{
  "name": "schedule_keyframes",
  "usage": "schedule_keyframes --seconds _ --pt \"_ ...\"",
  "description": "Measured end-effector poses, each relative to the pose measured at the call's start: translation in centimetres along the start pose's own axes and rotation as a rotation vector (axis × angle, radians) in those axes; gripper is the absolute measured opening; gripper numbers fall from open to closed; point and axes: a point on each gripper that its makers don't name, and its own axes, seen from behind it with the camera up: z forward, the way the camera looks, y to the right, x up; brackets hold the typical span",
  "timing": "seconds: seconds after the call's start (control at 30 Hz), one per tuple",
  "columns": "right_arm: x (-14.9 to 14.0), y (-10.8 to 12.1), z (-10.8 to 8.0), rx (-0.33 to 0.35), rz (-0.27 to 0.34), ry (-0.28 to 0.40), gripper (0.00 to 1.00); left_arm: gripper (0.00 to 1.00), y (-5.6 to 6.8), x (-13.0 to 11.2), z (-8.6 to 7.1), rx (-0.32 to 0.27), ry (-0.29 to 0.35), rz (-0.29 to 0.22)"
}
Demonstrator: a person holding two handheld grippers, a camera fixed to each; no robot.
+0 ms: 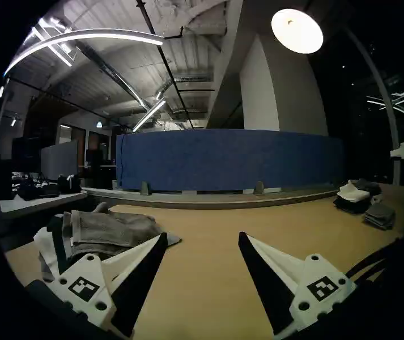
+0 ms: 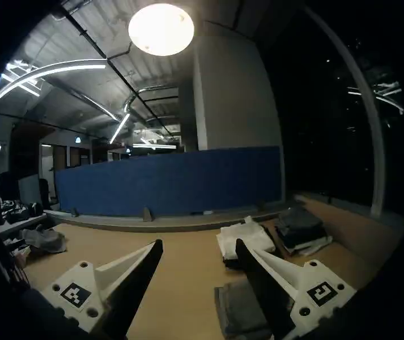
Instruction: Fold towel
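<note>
The left tool (image 1: 202, 234) is held low over the wooden worktop (image 1: 269, 221) with its fingers spread apart and nothing between them. The right tool (image 2: 199, 241) is likewise held open and empty.

An unfolded grey towel (image 1: 114, 229) is seen heaped at the lower left of the left gripper view, on top of a white-and-black cloth (image 1: 46, 246) (the crumpled grey mass (image 2: 46, 239) at the left edge of the right gripper view is probably this same heap).

Finished work appears to be sorted to the other side. A white folded towel (image 2: 246, 238) and a dark folded stack (image 2: 301, 226) are set at the lower right of the right gripper view, with a grey folded towel (image 2: 234, 311) lying just in front of the right tool.

The middle of the worktop is left bare, presumably as folding room. The next towel is judged not yet picked up.
</note>
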Motion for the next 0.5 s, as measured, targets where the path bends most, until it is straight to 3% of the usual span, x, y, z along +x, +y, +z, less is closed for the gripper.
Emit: schedule_keyframes --seconds 0.5 --pt "-5.4 0.0 0.7 0.008 -0.009 0.029 1.00 0.93 0.0 0.0 0.0 0.000 0.000 0.000"
